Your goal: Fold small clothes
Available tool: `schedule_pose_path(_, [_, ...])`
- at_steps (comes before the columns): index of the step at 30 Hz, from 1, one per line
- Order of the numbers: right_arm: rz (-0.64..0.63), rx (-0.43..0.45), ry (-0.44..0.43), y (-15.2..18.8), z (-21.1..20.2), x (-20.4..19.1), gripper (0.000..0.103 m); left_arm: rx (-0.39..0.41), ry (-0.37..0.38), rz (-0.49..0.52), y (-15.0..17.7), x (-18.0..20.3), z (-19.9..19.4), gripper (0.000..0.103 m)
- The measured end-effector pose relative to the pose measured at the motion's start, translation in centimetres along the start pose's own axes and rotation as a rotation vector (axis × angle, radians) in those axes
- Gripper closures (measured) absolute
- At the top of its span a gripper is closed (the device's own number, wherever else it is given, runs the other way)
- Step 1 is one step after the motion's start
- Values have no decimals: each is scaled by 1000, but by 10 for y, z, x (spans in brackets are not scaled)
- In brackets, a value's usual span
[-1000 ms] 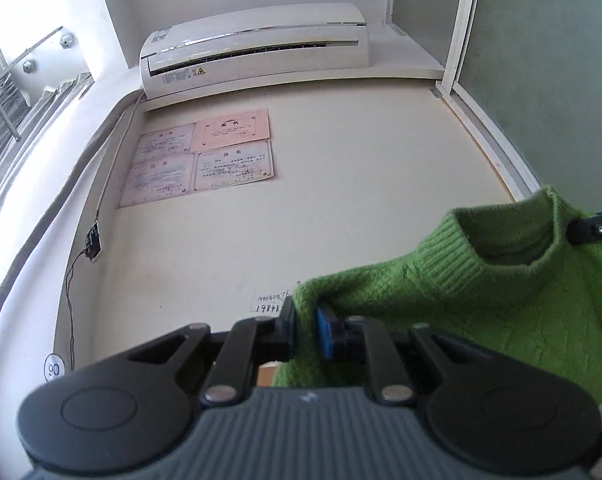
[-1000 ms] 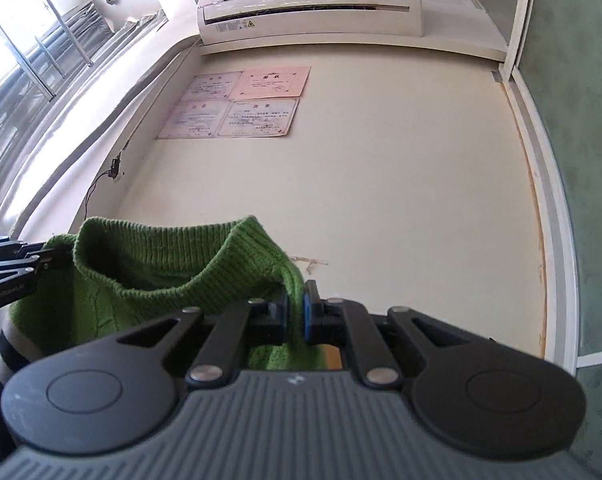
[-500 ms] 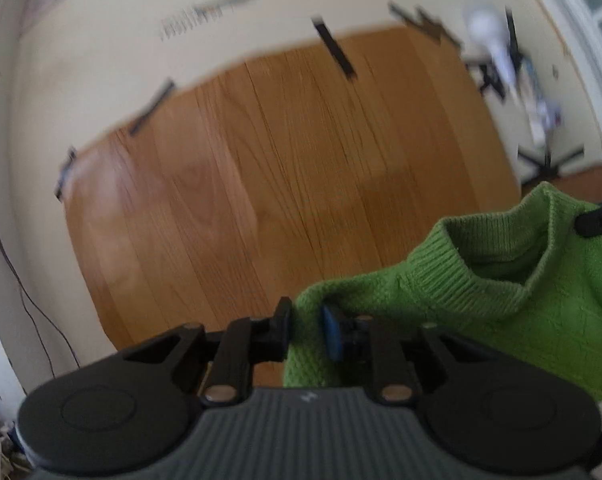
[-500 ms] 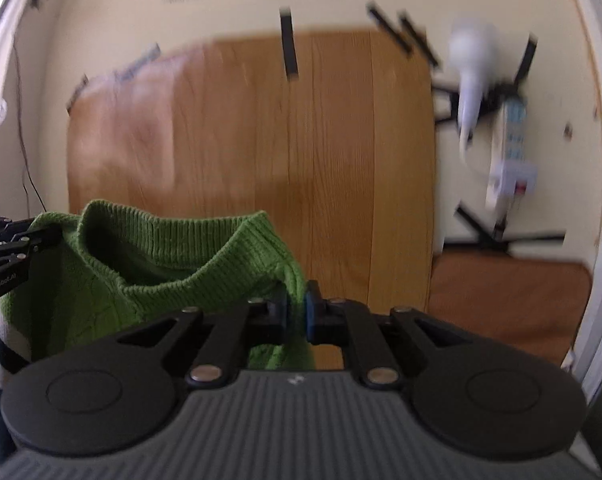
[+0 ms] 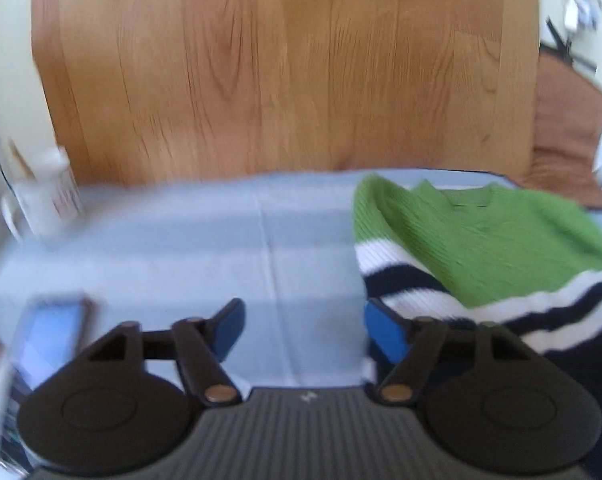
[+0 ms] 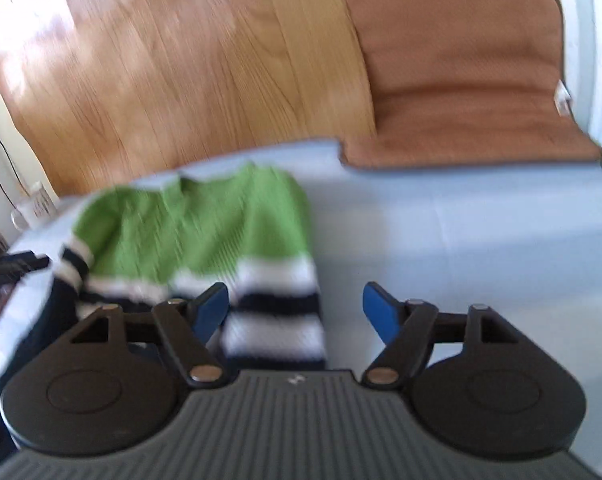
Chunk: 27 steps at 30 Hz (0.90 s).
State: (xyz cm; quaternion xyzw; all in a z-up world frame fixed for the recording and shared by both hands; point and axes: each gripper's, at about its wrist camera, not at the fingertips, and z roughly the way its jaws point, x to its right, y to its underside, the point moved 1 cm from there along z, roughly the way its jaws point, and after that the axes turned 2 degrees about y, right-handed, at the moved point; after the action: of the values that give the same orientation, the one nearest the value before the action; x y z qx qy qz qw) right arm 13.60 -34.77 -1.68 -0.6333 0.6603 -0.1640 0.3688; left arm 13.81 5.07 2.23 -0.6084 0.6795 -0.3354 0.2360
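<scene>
Sweater (image 5: pixel 481 248), green with white and dark stripes: lay on the pale blue tabletop (image 5: pixel 181 248), ahead-right of left tool (image 5: pixel 303 326), ahead-left of right tool (image 6: pixel 295 312). Both tools' jaws opening wide, gripping nothing.

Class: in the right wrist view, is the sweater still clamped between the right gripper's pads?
No: the right gripper is opening, pads clear of the sweater.

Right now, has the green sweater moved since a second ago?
Yes. The green sweater has come down from in front of the wall onto the light blue sheet, released; both the left gripper and the right gripper are opening, empty.
</scene>
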Motion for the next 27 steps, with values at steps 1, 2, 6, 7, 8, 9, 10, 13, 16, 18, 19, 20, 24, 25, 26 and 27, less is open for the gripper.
schedule_pose_path(1, [14, -26, -28, 13, -5, 1, 38, -21, 50, -36, 2, -5, 2, 23])
schedule_pose_path(2, [13, -15, -40, 16, -6, 0, 44, -38, 95, -64, 0, -8, 2, 23])
schedule_pose_path(6, [-23, 3, -36, 10, -18, -13, 89, -54, 176, -110, -5, -2, 16, 33])
schedule_pose_path(7, [-84, 35, 3, 6, -24, -20, 89, -53, 186, -113, -8, 2, 18, 35])
schedule_pose_path(8, [-139, 68, 47, 2, -31, -24, 89, -53, 201, -123, -10, 4, 21, 45])
schedule_pose_path(9, [-189, 101, 94, -2, -37, -25, 90, -53, 218, -135, -15, 5, 23, 62])
schedule_pose_path(10, [-233, 129, 148, -8, -41, -25, 90, -58, 229, -146, -18, 7, 26, 73])
schedule_pose_path(13, [-366, 192, 336, -31, -43, -15, 90, -73, 142, -149, -34, 13, 37, 94])
schedule_pose_path(16, [-402, 185, 394, -53, -34, 4, 90, -25, -35, -110, -53, 7, 39, 95])
schedule_pose_path(18, [-450, 210, 455, -61, -24, 4, 101, -19, -125, -143, -69, -11, 42, 95])
schedule_pose_path(19, [-491, 245, 516, -66, -19, 0, 101, -34, -138, -174, -77, -21, 46, 96])
schedule_pose_path(20, [-494, 267, 525, -74, -20, 6, 101, -52, -134, -199, -84, -29, 50, 98])
schedule_pose_path(24, [-332, 263, 486, -99, -19, 19, 100, -81, -351, -118, -97, -41, 64, 100])
schedule_pose_path(25, [-282, 230, 429, -98, -20, 21, 97, -107, -353, -123, -95, -47, 67, 100])
schedule_pose_path(26, [-242, 210, 376, -93, -22, 15, 96, -133, -316, -147, -93, -52, 66, 99])
schedule_pose_path(27, [-219, 197, 308, -85, -26, 14, 95, -140, -275, -165, -88, -56, 61, 96])
